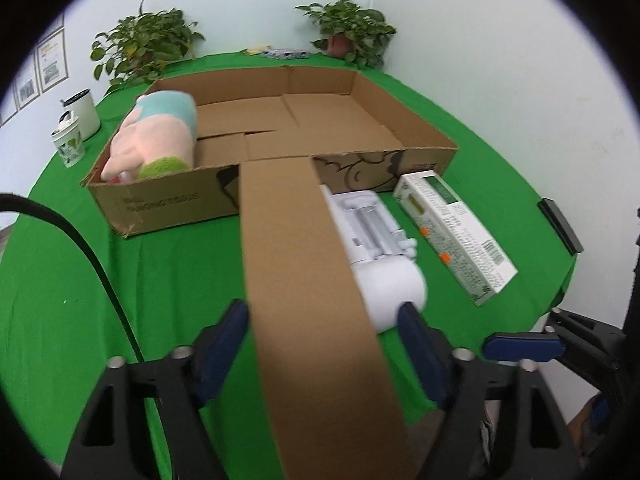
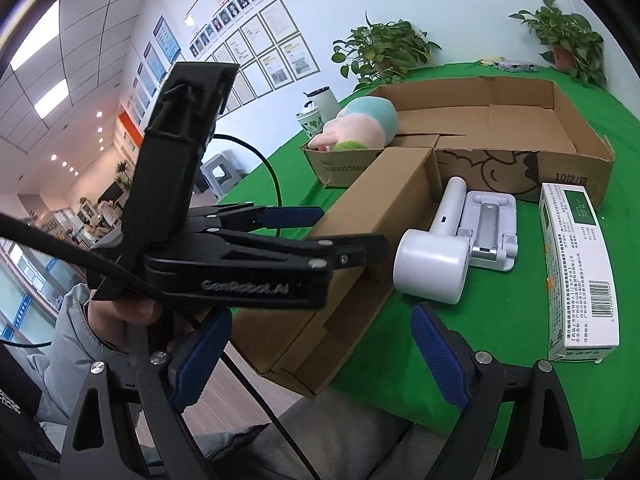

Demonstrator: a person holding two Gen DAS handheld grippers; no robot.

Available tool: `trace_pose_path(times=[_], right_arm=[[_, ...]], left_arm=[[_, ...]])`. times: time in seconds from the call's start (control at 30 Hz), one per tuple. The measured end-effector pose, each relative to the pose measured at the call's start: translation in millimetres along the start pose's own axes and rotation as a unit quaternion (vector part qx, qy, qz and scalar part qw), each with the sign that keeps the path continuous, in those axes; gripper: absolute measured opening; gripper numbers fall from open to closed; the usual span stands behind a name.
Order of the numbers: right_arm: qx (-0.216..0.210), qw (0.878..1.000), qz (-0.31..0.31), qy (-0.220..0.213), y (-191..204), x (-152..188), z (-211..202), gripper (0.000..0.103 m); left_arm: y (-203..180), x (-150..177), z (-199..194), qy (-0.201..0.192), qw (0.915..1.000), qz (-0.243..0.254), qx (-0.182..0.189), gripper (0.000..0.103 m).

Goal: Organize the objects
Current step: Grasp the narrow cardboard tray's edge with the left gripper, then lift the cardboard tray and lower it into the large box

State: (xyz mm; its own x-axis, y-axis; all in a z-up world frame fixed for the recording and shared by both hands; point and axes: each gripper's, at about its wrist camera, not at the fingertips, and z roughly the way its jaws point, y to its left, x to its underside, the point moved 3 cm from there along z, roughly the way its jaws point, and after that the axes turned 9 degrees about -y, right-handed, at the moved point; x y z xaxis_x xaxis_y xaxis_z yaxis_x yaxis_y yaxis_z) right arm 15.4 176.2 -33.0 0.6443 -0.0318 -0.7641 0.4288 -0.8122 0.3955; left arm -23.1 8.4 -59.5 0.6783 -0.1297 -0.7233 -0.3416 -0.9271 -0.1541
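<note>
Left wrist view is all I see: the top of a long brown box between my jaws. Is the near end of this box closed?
Observer: No. In the right wrist view the long brown box has its near end open and hollow.
Operator: What is the white thing beside it?
Observer: A white handheld device with a round head. Its handle lies beside a white stand.
Operator: Does the right gripper hold anything?
Observer: No. The right gripper has its jaws open, with nothing between them.

Long brown carton between open jaws, white device alongside.
</note>
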Motion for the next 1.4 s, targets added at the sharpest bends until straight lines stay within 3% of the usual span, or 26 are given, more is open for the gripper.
trace_pose_path(times=[0.1,0.3,0.47,0.63,0.7,0.77,0.83,0.97,1.17,1.27,1.4], right_arm=[[-0.003,1.000,0.003,0.006,0,2,2,0.090],[-0.013,1.000,0.001,0.015,4,1,17,0.090],[-0.018,1.000,0.004,0.019,6,-1,25,0.090],[-0.020,0.999,0.011,0.024,7,-3,33,0.090],[-0.027,0.999,0.012,0.026,12,-5,37,0.090],[-0.031,0.999,0.009,0.027,18,-7,41,0.090],[-0.034,0.999,0.010,0.029,23,-9,48,0.090],[-0.035,0.998,0.026,0.044,31,-11,68,0.085],[-0.056,0.997,0.013,0.051,57,-16,88,0.084],[-0.036,0.997,0.006,0.063,64,-15,101,0.083],[0.005,0.997,0.003,0.081,57,-4,111,0.079]], left_arm=[[14,4,-3,-0.005,0.9992,-0.032,0.024,0.065],[38,10,-16,-0.012,0.9975,-0.068,0.017,0.064],[83,18,-32,-0.024,0.9871,-0.156,0.023,0.064],[112,26,-45,-0.037,0.9788,-0.198,0.038,0.062],[123,28,-54,-0.044,0.9778,-0.203,0.027,0.054],[135,30,-62,-0.045,0.9792,-0.198,-0.010,0.048],[146,33,-67,-0.046,0.9776,-0.204,-0.023,0.048],[150,40,-70,-0.039,0.9794,-0.197,-0.023,0.039],[149,47,-70,-0.033,0.9801,-0.193,-0.029,0.033],[146,51,-70,-0.032,0.9804,-0.192,-0.029,0.025],[129,54,-66,-0.034,0.9796,-0.198,-0.001,0.025]])
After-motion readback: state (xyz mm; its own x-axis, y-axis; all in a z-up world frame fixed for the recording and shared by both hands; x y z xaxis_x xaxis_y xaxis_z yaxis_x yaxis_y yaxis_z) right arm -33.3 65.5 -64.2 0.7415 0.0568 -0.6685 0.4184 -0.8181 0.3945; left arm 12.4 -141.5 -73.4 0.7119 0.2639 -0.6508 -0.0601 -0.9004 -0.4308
